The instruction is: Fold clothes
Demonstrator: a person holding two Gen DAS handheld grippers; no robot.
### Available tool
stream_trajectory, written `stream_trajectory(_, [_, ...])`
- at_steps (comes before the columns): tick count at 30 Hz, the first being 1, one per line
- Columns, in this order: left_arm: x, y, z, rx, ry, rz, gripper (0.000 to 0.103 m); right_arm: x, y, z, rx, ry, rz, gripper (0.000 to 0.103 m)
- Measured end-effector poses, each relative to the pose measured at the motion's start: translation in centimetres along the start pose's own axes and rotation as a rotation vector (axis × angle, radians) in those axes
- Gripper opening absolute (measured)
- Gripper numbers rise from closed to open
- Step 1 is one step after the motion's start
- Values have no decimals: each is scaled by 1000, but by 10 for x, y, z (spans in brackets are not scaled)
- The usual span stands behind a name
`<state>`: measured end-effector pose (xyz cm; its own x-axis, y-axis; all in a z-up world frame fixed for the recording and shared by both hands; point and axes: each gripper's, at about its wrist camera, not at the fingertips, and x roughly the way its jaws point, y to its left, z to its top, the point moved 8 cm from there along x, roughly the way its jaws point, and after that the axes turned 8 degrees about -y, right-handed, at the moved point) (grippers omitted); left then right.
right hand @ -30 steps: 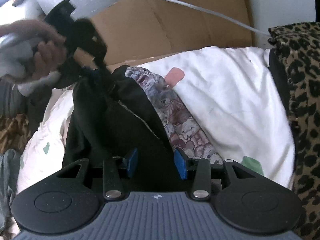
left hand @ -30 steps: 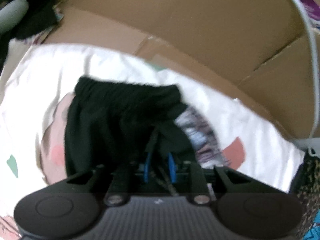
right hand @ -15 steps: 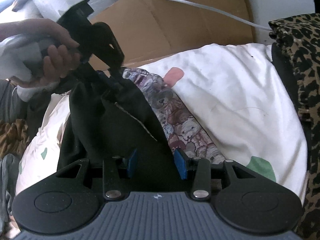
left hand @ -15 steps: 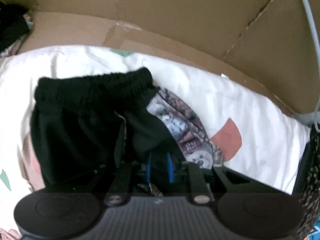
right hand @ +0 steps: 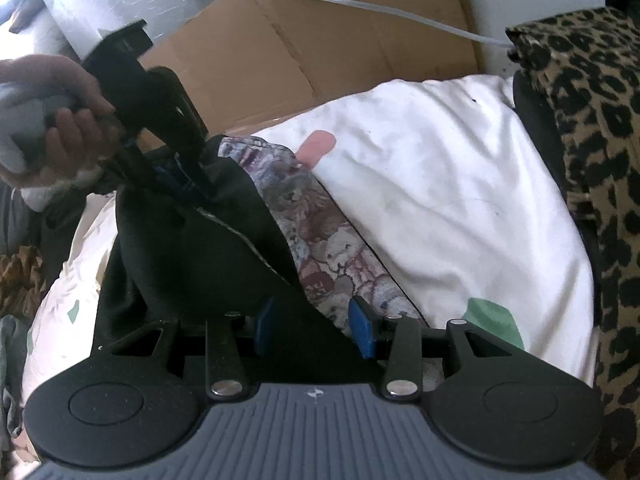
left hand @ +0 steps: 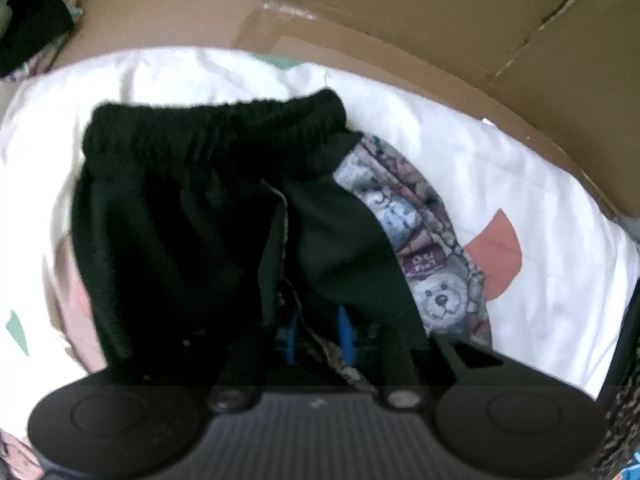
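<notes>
Left wrist view: the left tongs (left hand: 316, 334) point straight down over black shorts (left hand: 180, 216) spread on a white bedsheet (left hand: 500, 152), elastic waistband toward the far side; their blue pads (left hand: 344, 334) are opening, with a thin edge of the cloth between them, though whether they press on it cannot be told. A teddy-bear print cloth (left hand: 424, 264) lies just beside the shorts, partly under them. A cardboard box (left hand: 400, 20) stands beyond the sheet. Right wrist view: the right tongs (right hand: 316, 326) are clamped on a thick fold of the black shorts (right hand: 192, 256), which fills the gap between the pads. A hand (right hand: 68, 120) holds the left tongs (right hand: 180, 172) at the far end of the shorts. A leopard-print fabric (right hand: 592, 120) borders the bedsheet (right hand: 440, 184), and a white cable (right hand: 360, 4) crosses the cardboard box (right hand: 300, 52).
</notes>
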<state>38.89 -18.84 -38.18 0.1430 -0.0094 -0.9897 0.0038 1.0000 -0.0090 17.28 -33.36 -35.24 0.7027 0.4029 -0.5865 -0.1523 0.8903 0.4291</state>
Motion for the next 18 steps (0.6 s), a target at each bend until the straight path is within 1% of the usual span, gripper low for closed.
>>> stream_trajectory(3, [-10, 0, 2, 6, -1, 1, 34, 1, 1, -4, -20, 8, 1, 47])
stream_trajectory(5, [-13, 0, 1, 21, 0, 12, 42, 1, 1, -6, -37, 12, -1, 47])
stream_trajectory(6, [-12, 1, 1, 29, 0, 31, 44, 1, 1, -6, -41, 13, -1, 47])
stream_trajectory(7, [-11, 4, 0, 34, 0, 58, 50, 0, 1, -6, -40, 15, -1, 47])
stream_trajectory(8, [-8, 7, -1, 36, 2, 84, 52, -1, 0, -6, -35, 16, 0, 47])
stream_trajectory(12, [6, 16, -3, 9, 23, 117, 52, -4, -6, -7, -35, 20, 3, 47])
stream_trajectory(15, [9, 16, 0, -42, -10, 72, 52, -6, -10, -10, -27, 22, 13, 47])
stream_trajectory(18, [12, 13, 2, -41, -24, 61, 50, -9, -10, -12, -44, 22, 27, 47])
